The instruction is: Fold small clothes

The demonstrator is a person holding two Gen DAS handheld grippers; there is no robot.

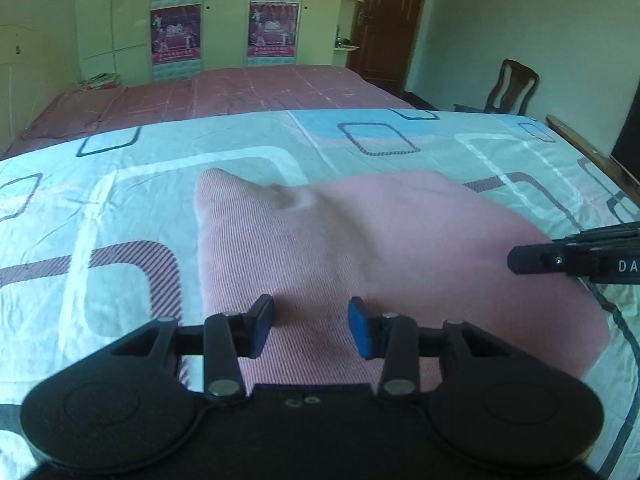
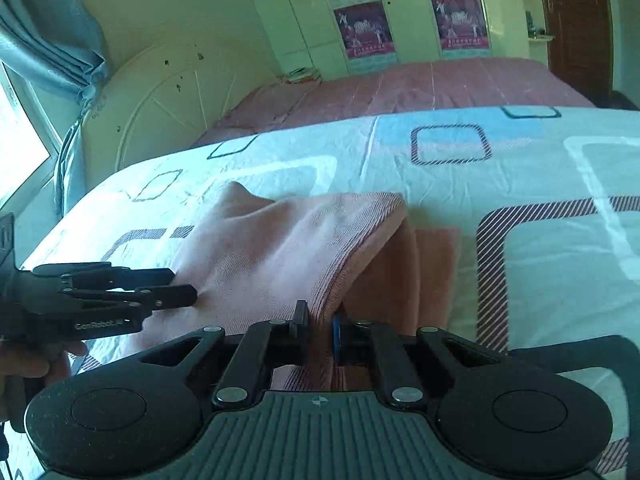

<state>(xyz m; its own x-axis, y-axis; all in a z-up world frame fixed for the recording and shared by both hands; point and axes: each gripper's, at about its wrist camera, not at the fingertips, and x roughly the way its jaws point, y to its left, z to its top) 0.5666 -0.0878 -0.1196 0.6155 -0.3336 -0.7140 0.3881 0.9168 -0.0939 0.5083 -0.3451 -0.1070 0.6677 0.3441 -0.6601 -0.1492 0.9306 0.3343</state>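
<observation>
Small pink ribbed knit garment [image 1: 360, 248] lies on a pale bedsheet printed with rounded blue and striped maroon squares [image 1: 120, 200], roughly centred on the sheet, in front of both tools. Left black two-finger gripper [image 1: 311, 326]: jaws spread apart, blue-padded fingertips [image 1: 358, 332] hovering over the near edge of the garment with pink fabric visible in the gap; nothing pinched. In the right wrist view the same gripper [image 2: 182, 286] enters from the left, tips at the garment's left side; cannot tell whether they touch the cloth. Right black two-finger gripper [image 2: 320, 326]: jaws drawn together on the garment's ribbed hem, a raised fold of pink cloth [image 2: 320, 248] running up between the fingers, with a darker inner layer showing beside it to the right. Behind the printed sheet a maroon striped bedspread [image 1: 240, 92] covers the rest of the bed. Pale wardrobe with purple posters [image 1: 176, 32] beyond; dark wooden chair [image 1: 508, 88] at right, near a brown door [image 1: 388, 16].
</observation>
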